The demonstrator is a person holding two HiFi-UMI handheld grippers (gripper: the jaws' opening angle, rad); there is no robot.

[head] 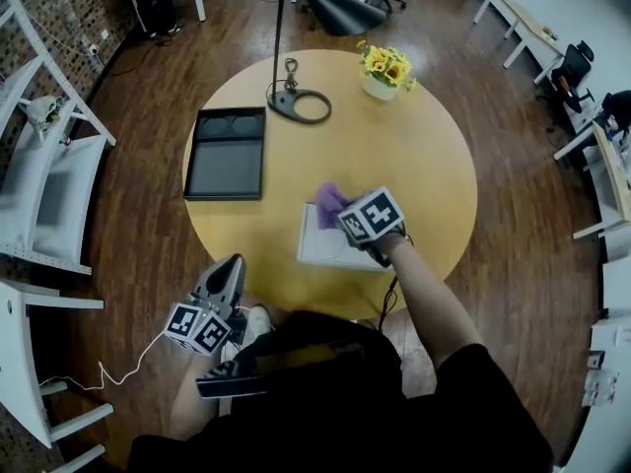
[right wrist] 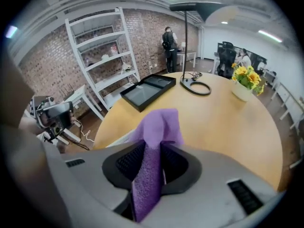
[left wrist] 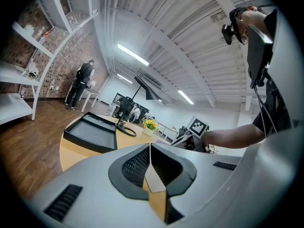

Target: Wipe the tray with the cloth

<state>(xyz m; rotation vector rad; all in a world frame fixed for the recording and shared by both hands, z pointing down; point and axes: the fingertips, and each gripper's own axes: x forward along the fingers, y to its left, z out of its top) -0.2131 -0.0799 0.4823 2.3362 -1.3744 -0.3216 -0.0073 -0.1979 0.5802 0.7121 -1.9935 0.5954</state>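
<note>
A white tray [head: 317, 245] lies on the round wooden table [head: 424, 156] near its front edge. My right gripper [head: 345, 217] hovers over the tray's far part, shut on a purple cloth [head: 329, 201] that sticks out beyond the jaws. In the right gripper view the purple cloth [right wrist: 152, 146] is pinched between the black pads, with a sliver of the white tray [right wrist: 121, 137] below. My left gripper [head: 229, 274] hangs off the table's near edge, lower left, jaws shut and empty. The left gripper [left wrist: 151, 148] points across the table.
A black tray [head: 226, 154] sits at the table's left. A black lamp base [head: 300, 105] and a pot of yellow flowers [head: 385, 71] stand at the far side. White shelving [head: 44, 166] lines the left wall. White desks [head: 532, 28] stand at the right.
</note>
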